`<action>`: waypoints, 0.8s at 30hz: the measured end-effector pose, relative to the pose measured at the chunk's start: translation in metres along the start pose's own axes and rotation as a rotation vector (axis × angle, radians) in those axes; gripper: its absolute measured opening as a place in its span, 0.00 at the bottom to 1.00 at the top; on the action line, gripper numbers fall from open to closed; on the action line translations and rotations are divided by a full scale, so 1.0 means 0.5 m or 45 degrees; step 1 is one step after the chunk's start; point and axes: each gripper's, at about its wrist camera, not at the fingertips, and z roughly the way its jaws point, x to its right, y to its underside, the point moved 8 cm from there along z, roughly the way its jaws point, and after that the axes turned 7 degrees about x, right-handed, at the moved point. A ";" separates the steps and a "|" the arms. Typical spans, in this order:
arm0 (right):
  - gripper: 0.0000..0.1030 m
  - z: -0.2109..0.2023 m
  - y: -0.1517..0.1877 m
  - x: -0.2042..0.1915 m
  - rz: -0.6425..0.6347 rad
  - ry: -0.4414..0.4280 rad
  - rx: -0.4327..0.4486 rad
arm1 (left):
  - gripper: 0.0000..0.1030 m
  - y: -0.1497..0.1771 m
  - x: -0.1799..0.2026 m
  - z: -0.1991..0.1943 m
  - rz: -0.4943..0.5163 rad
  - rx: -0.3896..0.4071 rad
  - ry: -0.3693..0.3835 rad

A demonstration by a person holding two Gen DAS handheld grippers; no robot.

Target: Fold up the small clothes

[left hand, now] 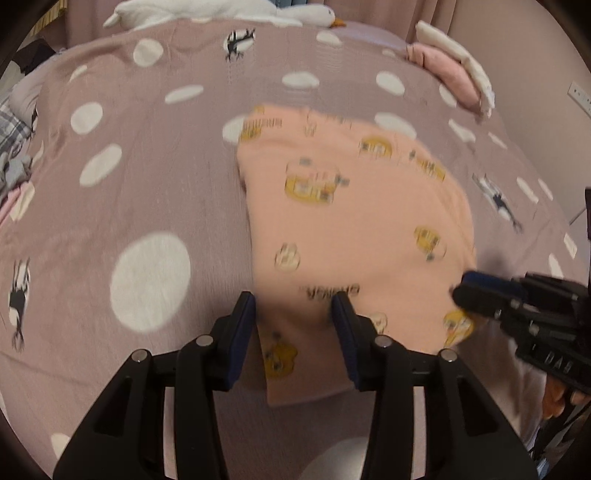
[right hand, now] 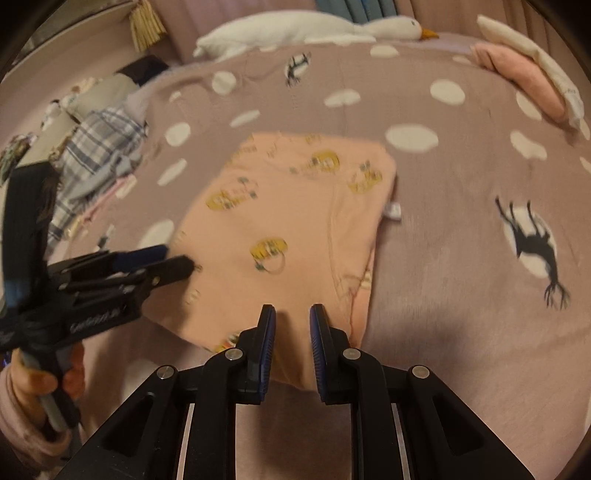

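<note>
A small peach garment (left hand: 351, 221) with yellow prints lies folded and flat on the mauve dotted bedspread (left hand: 147, 166). My left gripper (left hand: 293, 306) is over its near left edge with the jaws apart, and the cloth runs flat under the gap without being pinched. The right wrist view shows that gripper (right hand: 177, 258) at the garment's (right hand: 288, 221) left side. My right gripper (right hand: 292, 314) hovers over the near right part of the garment, its jaws narrowly apart and the cloth flat below. From the left wrist view its tips (left hand: 463, 286) sit at the garment's right edge.
A white goose plush (right hand: 314, 26) lies along the far edge of the bed. Folded pink and cream items (right hand: 524, 70) are at the far right. A pile of plaid and other clothes (right hand: 99, 147) is heaped at the left. A hand (right hand: 37, 376) holds the left gripper.
</note>
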 end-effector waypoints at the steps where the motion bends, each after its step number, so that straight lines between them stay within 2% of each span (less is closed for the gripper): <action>1: 0.17 -0.004 0.003 0.000 0.006 0.003 -0.003 | 0.43 0.004 -0.001 -0.002 -0.008 -0.004 0.002; 4: 0.17 -0.031 -0.002 -0.010 -0.006 0.034 0.010 | 0.41 -0.005 0.000 -0.033 -0.009 0.022 -0.004; 6: 0.25 -0.063 -0.011 -0.019 -0.014 0.057 0.035 | 0.42 -0.014 0.001 -0.062 -0.013 0.052 -0.004; 7: 0.40 -0.073 -0.013 -0.020 -0.014 0.066 0.048 | 0.47 -0.018 0.000 -0.078 -0.016 0.067 -0.012; 8: 0.55 -0.093 -0.019 -0.022 -0.014 0.085 0.073 | 0.58 -0.024 0.000 -0.096 -0.018 0.079 -0.024; 10: 0.67 -0.128 -0.032 -0.026 -0.016 0.122 0.131 | 0.74 -0.031 -0.002 -0.131 -0.024 0.103 -0.044; 13: 0.74 -0.176 -0.049 -0.032 -0.034 0.173 0.192 | 0.86 -0.040 0.002 -0.181 -0.035 0.124 -0.055; 15: 0.78 -0.201 -0.055 -0.037 -0.045 0.191 0.216 | 0.90 -0.041 0.004 -0.207 -0.048 0.137 -0.064; 17: 0.87 -0.224 -0.060 -0.045 -0.061 0.201 0.235 | 0.99 -0.043 0.002 -0.231 -0.047 0.152 -0.117; 19: 0.99 -0.232 -0.065 -0.054 -0.081 0.213 0.246 | 0.99 -0.043 -0.003 -0.258 -0.061 0.171 -0.152; 21: 0.99 -0.250 -0.067 -0.067 -0.110 0.221 0.279 | 0.99 -0.040 -0.003 -0.277 -0.079 0.173 -0.150; 24: 0.99 -0.264 -0.063 -0.080 -0.144 0.253 0.296 | 0.99 -0.031 -0.010 -0.292 -0.091 0.165 -0.201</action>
